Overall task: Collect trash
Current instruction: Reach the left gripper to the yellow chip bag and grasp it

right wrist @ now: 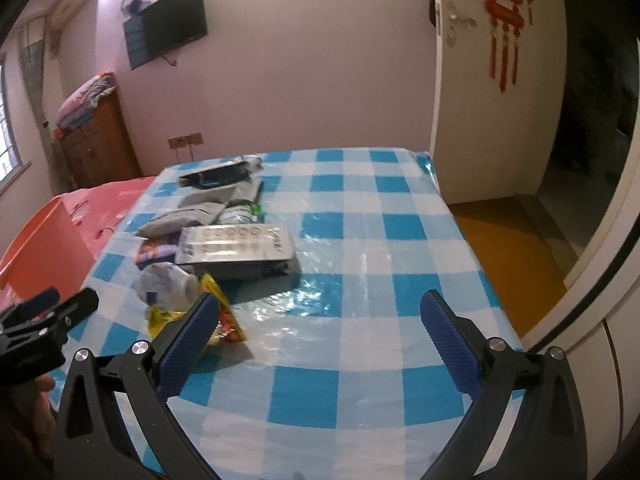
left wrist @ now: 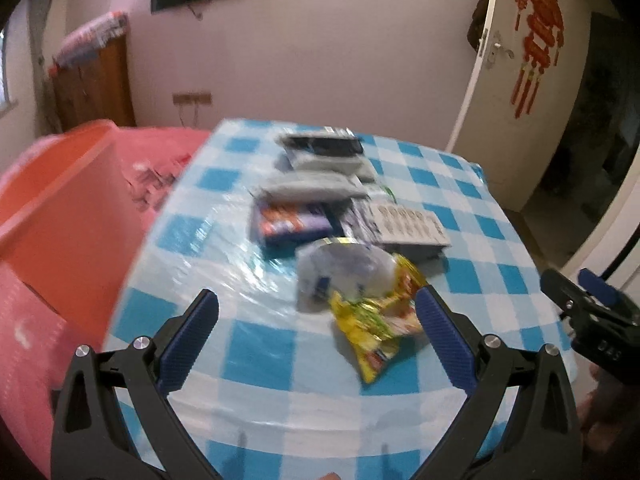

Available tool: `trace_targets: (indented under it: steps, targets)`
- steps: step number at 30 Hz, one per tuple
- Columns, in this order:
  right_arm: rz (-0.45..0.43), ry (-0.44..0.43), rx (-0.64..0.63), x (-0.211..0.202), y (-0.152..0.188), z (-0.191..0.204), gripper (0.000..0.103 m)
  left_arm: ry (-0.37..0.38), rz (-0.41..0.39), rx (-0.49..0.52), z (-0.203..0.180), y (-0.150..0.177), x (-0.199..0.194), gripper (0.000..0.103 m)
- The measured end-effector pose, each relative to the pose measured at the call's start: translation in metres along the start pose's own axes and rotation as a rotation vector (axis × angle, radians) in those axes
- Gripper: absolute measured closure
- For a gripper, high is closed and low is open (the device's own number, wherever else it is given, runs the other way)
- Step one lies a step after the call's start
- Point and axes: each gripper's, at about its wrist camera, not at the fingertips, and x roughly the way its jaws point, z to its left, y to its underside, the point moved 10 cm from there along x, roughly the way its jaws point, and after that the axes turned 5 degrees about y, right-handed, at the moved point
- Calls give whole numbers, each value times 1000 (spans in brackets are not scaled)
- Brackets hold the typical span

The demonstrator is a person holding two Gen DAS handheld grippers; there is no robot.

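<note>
A pile of trash lies on the blue-and-white checked table (left wrist: pixel 280 352) (right wrist: pixel 360 240). Nearest is a crumpled yellow snack wrapper (left wrist: pixel 376 320) (right wrist: pixel 224 320), with a white crumpled bag (left wrist: pixel 340 276) (right wrist: pixel 164 280) behind it. Further back lie a silver blister-pack box (left wrist: pixel 412 228) (right wrist: pixel 236 244), a dark blue packet (left wrist: pixel 292 224) and grey and black packets (left wrist: pixel 316 160) (right wrist: pixel 216 184). My left gripper (left wrist: pixel 318 300) is open above the table, just short of the yellow wrapper. My right gripper (right wrist: pixel 320 304) is open over bare tablecloth, right of the pile.
An orange bin (left wrist: pixel 60 208) (right wrist: pixel 44 248) stands left of the table, by a pink cloth (left wrist: pixel 160 160). An open white door (left wrist: pixel 516 80) and a doorway are at the far right. Each gripper shows at the other view's edge.
</note>
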Motion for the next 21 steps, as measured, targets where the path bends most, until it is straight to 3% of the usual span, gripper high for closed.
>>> trace_targets:
  steps: [10,21]
  targets:
    - [28,-37,58,23,14,-18,4,108,149,-112,-23,25,61,4]
    - [69,-122,80,49,25,-19,4,77,210,-82,-39,34,104,4]
